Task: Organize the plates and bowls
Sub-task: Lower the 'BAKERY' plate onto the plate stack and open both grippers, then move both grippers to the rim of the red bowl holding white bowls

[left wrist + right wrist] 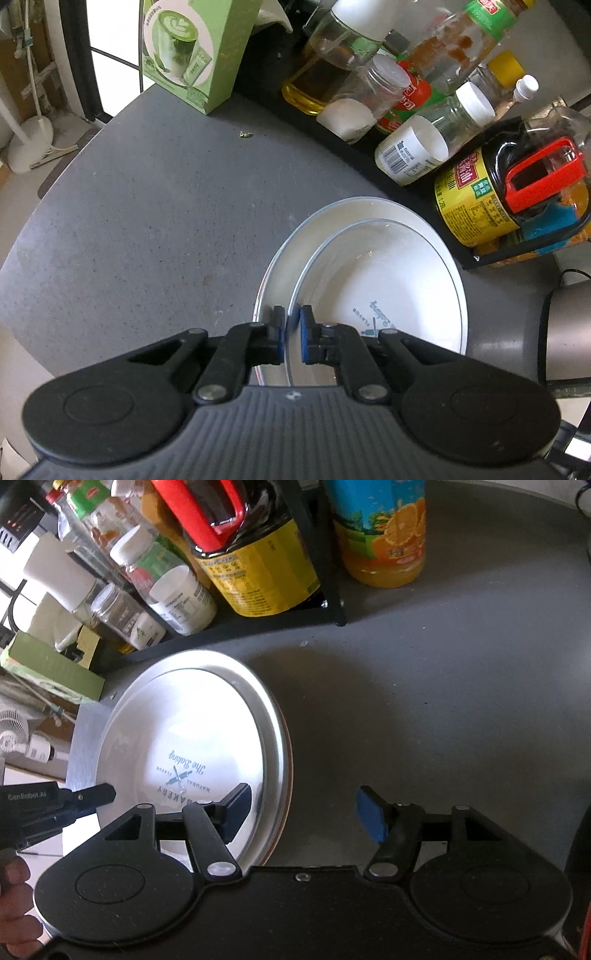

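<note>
Close behind plates (pixel 388 266): bottle rack (pixel 369 155), green box (pixel 192 55).

A smaller plate (pixel 373 280) lies inside a larger plate (pixel 280 273) on the table (pixel 147 221). Behind them stands a rack (pixel 406 181) holding bottles and jars (crowded together). A carton (pixel 192 51) stands at the table's far left edge, well apart from the plates.
</note>
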{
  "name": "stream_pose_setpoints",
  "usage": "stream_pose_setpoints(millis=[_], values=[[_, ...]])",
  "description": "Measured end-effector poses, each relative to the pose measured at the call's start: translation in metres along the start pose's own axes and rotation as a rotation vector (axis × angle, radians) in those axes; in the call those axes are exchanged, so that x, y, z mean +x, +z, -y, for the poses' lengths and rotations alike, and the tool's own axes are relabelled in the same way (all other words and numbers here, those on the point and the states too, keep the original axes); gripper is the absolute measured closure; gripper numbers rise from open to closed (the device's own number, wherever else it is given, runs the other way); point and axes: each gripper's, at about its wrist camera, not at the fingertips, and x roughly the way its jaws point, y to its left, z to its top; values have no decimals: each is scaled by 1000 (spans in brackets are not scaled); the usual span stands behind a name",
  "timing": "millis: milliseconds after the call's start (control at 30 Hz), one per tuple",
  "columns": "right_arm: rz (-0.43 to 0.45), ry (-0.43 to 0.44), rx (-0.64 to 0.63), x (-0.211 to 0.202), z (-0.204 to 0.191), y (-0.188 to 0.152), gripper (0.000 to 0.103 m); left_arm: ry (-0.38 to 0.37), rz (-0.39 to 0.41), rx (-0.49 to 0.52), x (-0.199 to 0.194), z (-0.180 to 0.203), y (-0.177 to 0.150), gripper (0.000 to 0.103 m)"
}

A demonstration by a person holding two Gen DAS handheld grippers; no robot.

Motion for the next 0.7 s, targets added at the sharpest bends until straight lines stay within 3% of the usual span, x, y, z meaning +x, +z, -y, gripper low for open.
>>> stream_pose_setpoints(millis=[300,467,633,700], values=[[20,22,12,-18,9,-5,40,7,-8,2,1,1,3,96],[36,67,-12,-38,23,-7,40,91,-11,43,-1,22,3,87],[76,92,-92,-67,38,-10,39,132,69,67,-17,46,-6,65],[93,112,-95,-79,49,-10,37,145,87,62,-25,61,-14,49]])
